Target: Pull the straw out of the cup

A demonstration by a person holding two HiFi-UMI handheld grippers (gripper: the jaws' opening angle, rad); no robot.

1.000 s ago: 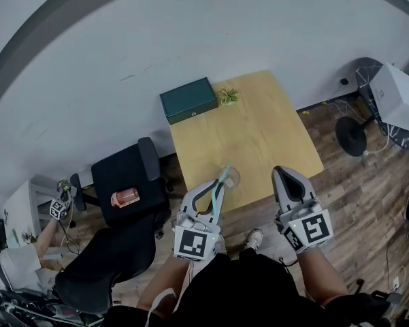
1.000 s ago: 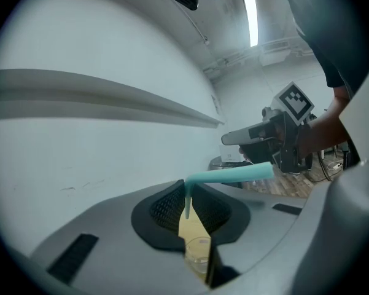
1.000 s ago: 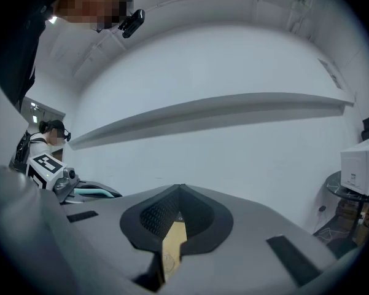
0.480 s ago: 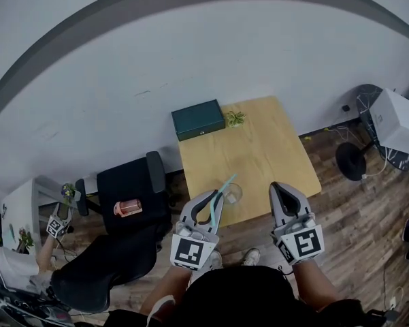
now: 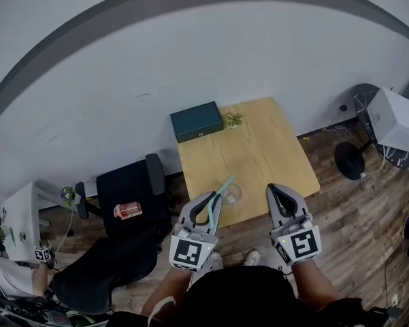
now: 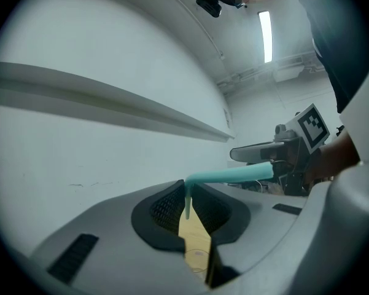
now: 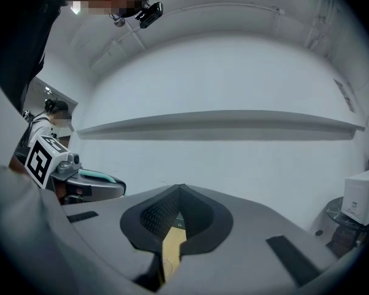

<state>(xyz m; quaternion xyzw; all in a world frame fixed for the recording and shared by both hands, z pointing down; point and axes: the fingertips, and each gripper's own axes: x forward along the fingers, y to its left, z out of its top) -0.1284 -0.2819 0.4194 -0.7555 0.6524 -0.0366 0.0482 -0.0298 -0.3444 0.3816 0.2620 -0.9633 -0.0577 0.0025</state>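
Observation:
A teal bent straw [image 5: 222, 189] is pinched in my left gripper [image 5: 214, 199], which is shut on it. In the left gripper view the straw's short end [image 6: 186, 203] sits between the dark pads, and the long part runs off to the right, level. The clear cup [image 5: 232, 194] stands on the wooden table [image 5: 258, 142] near its front edge, just right of the left gripper's tip; the straw looks clear of it. My right gripper [image 5: 277, 190] hovers over the table's front edge to the right of the cup, shut on nothing [image 7: 178, 192].
A dark green box [image 5: 194, 120] and a small plant [image 5: 233, 119] sit at the table's far edge by the wall. A black chair [image 5: 126, 196] with a pink object [image 5: 127, 210] stands to the left. A white box [image 5: 395, 120] and a fan stand [image 5: 350, 159] are on the floor at the right.
Both grippers have risen a little and drawn slightly back from the table, the left one carrying the straw along. The cup has stayed put.

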